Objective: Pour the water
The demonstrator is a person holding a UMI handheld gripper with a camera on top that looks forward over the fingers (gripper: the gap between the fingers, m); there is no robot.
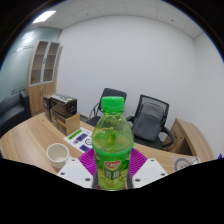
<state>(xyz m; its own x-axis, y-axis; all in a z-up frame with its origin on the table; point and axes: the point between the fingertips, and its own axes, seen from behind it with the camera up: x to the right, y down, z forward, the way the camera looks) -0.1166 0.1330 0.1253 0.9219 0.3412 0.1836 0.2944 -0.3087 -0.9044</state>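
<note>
One cup (58,153) left of gripped btl (113,145)

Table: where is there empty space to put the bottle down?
The tongs hold the green bottle. Bare table lies between the paper cup and the box. It is crowded around the papers behind the bottle.
</note>
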